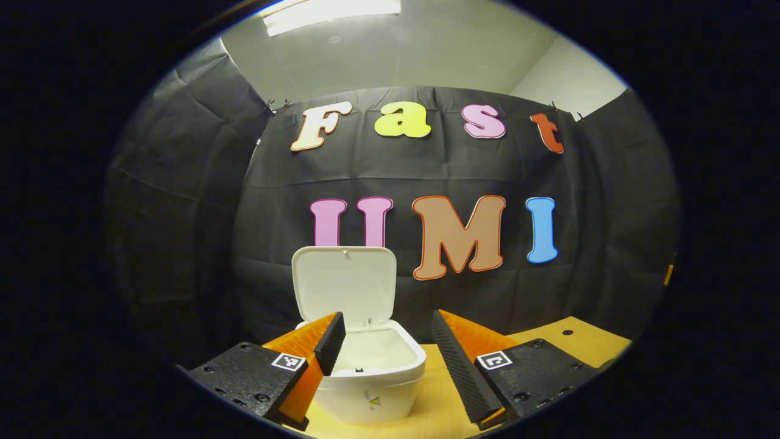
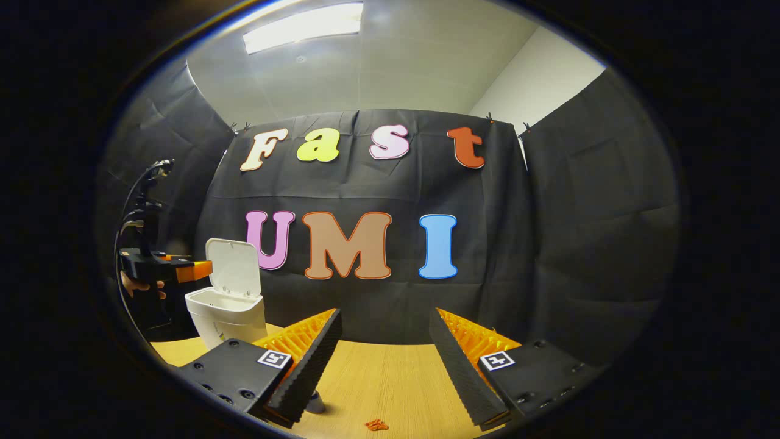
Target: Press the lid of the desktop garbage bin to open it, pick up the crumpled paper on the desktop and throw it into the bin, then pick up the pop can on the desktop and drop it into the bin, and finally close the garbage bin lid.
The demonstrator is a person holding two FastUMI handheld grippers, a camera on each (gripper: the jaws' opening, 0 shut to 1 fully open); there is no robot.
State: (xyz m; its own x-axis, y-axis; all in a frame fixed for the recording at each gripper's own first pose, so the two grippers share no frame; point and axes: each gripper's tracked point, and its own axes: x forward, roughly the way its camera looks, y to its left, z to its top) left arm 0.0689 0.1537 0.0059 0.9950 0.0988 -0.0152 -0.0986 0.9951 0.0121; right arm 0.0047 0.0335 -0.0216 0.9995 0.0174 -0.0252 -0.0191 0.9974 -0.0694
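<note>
In the left gripper view, the left tongs stand released, their two fingers spread wide with nothing between them. Straight ahead of them sits the white bin on the wooden bench. Its lid is swung up and stands nearly upright at the back, hinged on the far edge, its pale underside facing the camera. The bin's mouth is open, and what can be seen of the inside looks pale and bare; the bottom is partly hidden by the near rim and by the left finger, which overlaps the bin's near left corner in the picture. Whether that finger touches the rim cannot be told.

In the right gripper view, the right tongs are likewise released, fingers apart and holding nothing, above bare bench. The bin shows far off to the left, lid raised. Just beside it, at its left, the left tongs point toward the raised lid at about lid height, held by a hand; a cable rises from that gripper. On the bench near the right tongs lie a small orange scrap and, half hidden behind the left finger, a small grey object too obscured to identify.
</note>
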